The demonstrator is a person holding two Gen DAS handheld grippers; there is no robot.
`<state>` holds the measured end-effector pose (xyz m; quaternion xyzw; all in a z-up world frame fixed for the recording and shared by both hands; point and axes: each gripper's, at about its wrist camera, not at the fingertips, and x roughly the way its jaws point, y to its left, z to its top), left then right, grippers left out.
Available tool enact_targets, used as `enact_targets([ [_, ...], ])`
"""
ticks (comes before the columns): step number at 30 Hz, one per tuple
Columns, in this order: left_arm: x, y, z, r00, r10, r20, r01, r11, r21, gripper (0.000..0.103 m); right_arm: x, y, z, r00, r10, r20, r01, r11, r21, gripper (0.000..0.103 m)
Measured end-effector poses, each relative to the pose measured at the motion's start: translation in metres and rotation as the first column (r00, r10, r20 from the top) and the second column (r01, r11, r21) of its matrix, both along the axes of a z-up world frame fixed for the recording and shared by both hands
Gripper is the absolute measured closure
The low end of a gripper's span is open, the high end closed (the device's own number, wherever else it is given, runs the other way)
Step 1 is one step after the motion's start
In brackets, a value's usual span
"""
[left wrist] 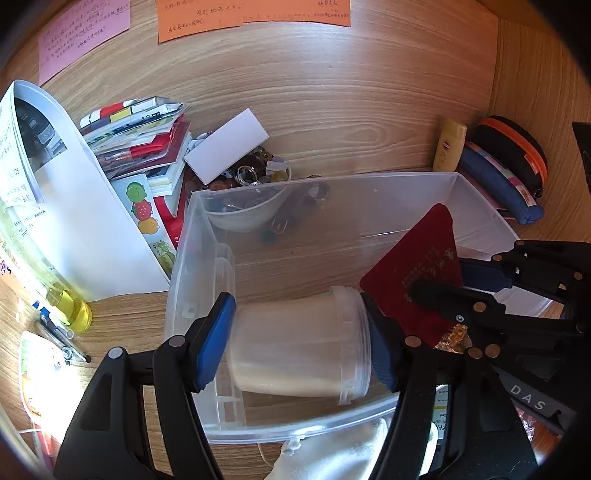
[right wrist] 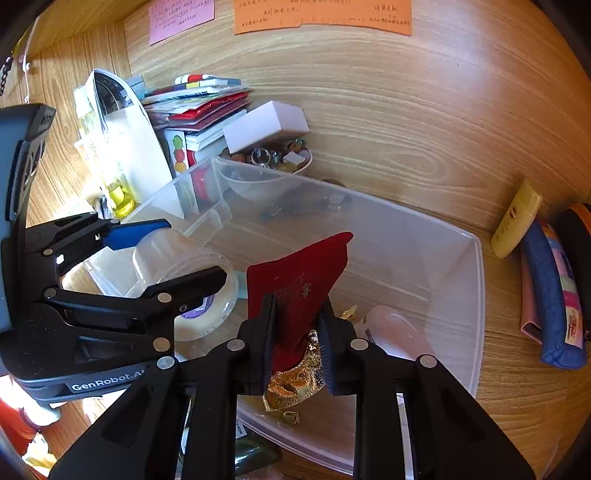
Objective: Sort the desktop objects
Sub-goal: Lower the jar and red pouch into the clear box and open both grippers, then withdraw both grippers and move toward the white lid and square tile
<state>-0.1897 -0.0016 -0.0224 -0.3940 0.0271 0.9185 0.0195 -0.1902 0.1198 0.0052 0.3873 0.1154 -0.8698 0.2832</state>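
The left gripper (left wrist: pixel 295 347) clamps a translucent lidded plastic jar of cream-coloured contents (left wrist: pixel 299 345) on its side between blue pads, over the near-left part of a clear rectangular plastic storage bin (left wrist: pixel 480 206). The right gripper (right wrist: pixel 297 338) pinches a dark red velvet pouch with a gold brocade band (right wrist: pixel 299 280), held upright over the bin's near side.

The bin sits on a wood-grain desk (left wrist: pixel 332 110), backed by a wooden panel carrying a pink paper note (left wrist: pixel 81 33) and an orange paper note (left wrist: pixel 251 13). Far left of the bin stands a leaning stack of colourful booklets (left wrist: pixel 144 144), a white rectangular box (left wrist: pixel 227 146) resting on a small bowl of trinkets (left wrist: pixel 255 173), and a yellow-liquid bottle (left wrist: pixel 72 308). Right of the bin lie a yellow tube (left wrist: pixel 448 146), a blue fabric pencil case (left wrist: pixel 498 181) and a black case with an orange zip (left wrist: pixel 513 151).
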Motion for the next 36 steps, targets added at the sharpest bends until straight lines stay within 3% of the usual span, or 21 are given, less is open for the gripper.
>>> enact_targets([
  [15, 0.002, -0.005, 0.0, 1.0, 0.003, 0.003, -0.003, 0.999, 0.043, 0.037, 0.007, 0.002, 0.005, 0.998, -0.022, -0.051, 0.022, 1.0, 0.002, 0.077],
  [21, 0.006, -0.01, 0.005, 1.0, 0.015, -0.004, -0.015, 0.998, 0.06, 0.034, 0.007, 0.005, 0.01, 0.997, -0.039, -0.069, 0.039, 0.999, -0.009, 0.064],
  [23, 0.007, -0.013, 0.007, 1.0, 0.015, -0.005, -0.015, 0.997, 0.079, 0.034, 0.008, 0.007, 0.012, 0.996, -0.046, -0.078, 0.044, 0.999, -0.021, 0.048],
  [25, 0.008, -0.017, 0.009, 1.0, 0.01, -0.003, -0.01, 0.995, 0.097, 0.034, 0.009, 0.009, 0.015, 0.994, -0.057, -0.096, 0.054, 0.998, -0.028, 0.043],
  [30, 0.01, -0.017, 0.013, 1.0, 0.013, -0.01, -0.012, 0.995, 0.1, 0.033, 0.008, 0.012, 0.02, 0.992, -0.065, -0.109, 0.062, 0.997, -0.035, 0.037],
  [32, 0.012, -0.018, 0.016, 0.999, 0.032, -0.024, -0.03, 0.996, 0.085, 0.026, 0.007, 0.014, 0.021, 0.992, -0.071, -0.108, 0.066, 0.997, -0.045, 0.032],
  [36, 0.016, -0.022, 0.022, 0.998, 0.039, -0.052, -0.034, 0.995, 0.094, 0.024, 0.006, 0.019, 0.023, 0.991, -0.083, -0.101, 0.076, 0.994, -0.074, 0.025],
])
